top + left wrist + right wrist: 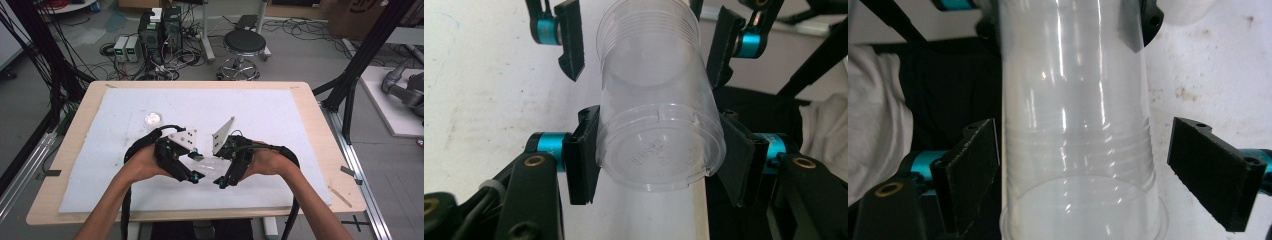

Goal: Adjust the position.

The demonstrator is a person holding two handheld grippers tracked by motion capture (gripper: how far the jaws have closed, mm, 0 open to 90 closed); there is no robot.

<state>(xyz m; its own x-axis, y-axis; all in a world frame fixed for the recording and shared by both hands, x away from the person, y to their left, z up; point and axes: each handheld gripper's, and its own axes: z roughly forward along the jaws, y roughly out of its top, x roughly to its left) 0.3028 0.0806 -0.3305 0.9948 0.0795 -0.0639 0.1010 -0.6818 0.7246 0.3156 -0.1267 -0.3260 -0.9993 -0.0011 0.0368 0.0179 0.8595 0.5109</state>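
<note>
Table (75, 130): light wooden top, covered over most of its surface by a white mat (270, 115) with scattered stains. Floor beyond the far edge: a round black stool (244, 44) and a cluster of black and grey equipment boxes (160, 32) amid loose cables. Left gripper (196, 176): black frame with teal joints and a grey three-cornered plate on top, held in the person's left hand (142, 162) above the near middle of the mat; its jaws are pinching the base end of a clear plastic jar (656, 100), one pad pressed flat against each side. Right gripper (220, 183): same build, held in the right hand (267, 161), facing the left gripper at close range; its jaws stand spread on either side of the jar's open, threaded end, the left pad just beside the wall and the right pad well clear of it. Clear plastic jar: cylindrical, transparent, lying roughly level between the two grippers above the mat; moulded lettering on its base is too faint to read. Small round clear lid (153, 118): lies flat on the mat, beyond the left gripper and apart from it.
</note>
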